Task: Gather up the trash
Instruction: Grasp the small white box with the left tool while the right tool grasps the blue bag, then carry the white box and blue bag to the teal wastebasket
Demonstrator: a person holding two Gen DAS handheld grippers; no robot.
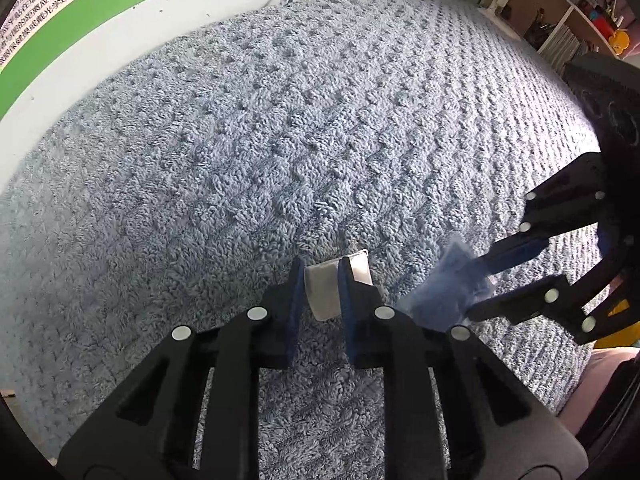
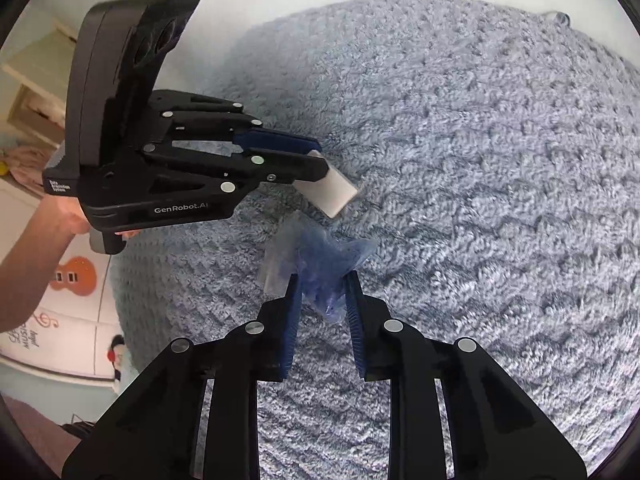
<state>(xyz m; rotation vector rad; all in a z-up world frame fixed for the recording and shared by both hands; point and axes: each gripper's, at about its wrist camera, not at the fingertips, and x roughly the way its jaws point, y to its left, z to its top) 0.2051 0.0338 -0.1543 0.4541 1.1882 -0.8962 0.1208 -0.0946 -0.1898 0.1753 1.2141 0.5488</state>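
Observation:
A small white card-like scrap [image 1: 322,296] sits pinched between the blue pads of my left gripper [image 1: 321,268], just above the blue-grey shaggy rug [image 1: 280,140]. In the right wrist view the scrap [image 2: 332,192] sticks out past the left gripper [image 2: 322,160]. My right gripper [image 2: 323,280] is shut on a crumpled clear-blue plastic wrapper [image 2: 316,256], which fans out beyond its tips. From the left wrist view, the right gripper [image 1: 480,288] comes in from the right with the wrapper [image 1: 444,288] in it, close beside the white scrap.
The rug [image 2: 480,160] fills most of both views. A white wall with a green stripe [image 1: 80,20] borders it at the far side. A shelf unit [image 1: 560,8] stands at the rug's far right corner. A person's hand [image 2: 60,220] holds the left gripper.

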